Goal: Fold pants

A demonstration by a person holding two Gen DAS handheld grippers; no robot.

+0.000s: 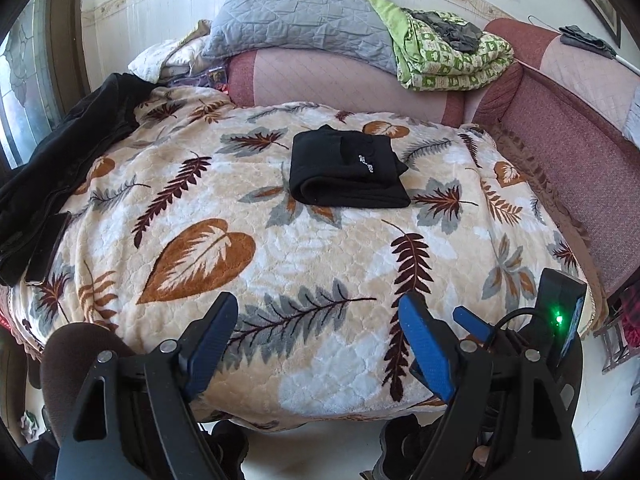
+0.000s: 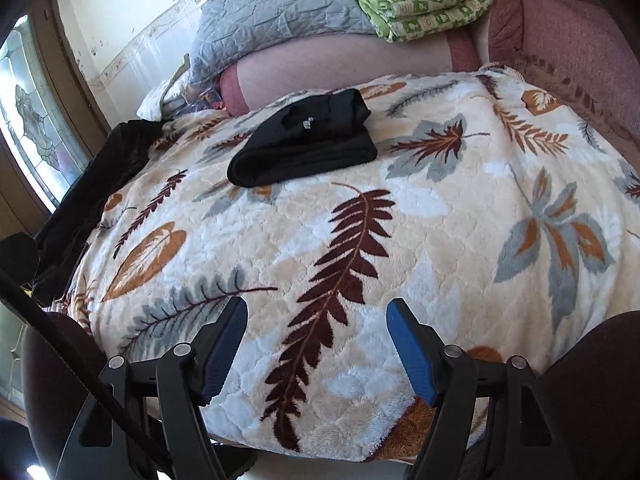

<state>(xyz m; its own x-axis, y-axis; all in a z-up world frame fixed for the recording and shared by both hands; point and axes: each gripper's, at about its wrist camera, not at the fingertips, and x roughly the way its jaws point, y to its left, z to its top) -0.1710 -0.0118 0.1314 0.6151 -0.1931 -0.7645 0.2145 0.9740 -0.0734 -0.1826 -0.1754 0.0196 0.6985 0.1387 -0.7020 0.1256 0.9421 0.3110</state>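
Black pants (image 1: 348, 170) lie folded into a compact rectangle on the leaf-patterned blanket (image 1: 280, 248), toward its far middle. They also show in the right wrist view (image 2: 304, 140), far left of centre. My left gripper (image 1: 320, 312) is open and empty, held near the blanket's front edge, well short of the pants. My right gripper (image 2: 316, 316) is open and empty, also over the front part of the blanket (image 2: 440, 240). The right gripper's body shows in the left wrist view (image 1: 560, 312) at the right, with a green light.
A pile of black clothing (image 1: 60, 168) lies along the blanket's left edge. A pink sofa back (image 1: 360, 84) carries a grey quilted pillow (image 1: 304, 20) and a green folded quilt (image 1: 448, 56). A window (image 2: 36, 128) is at the left.
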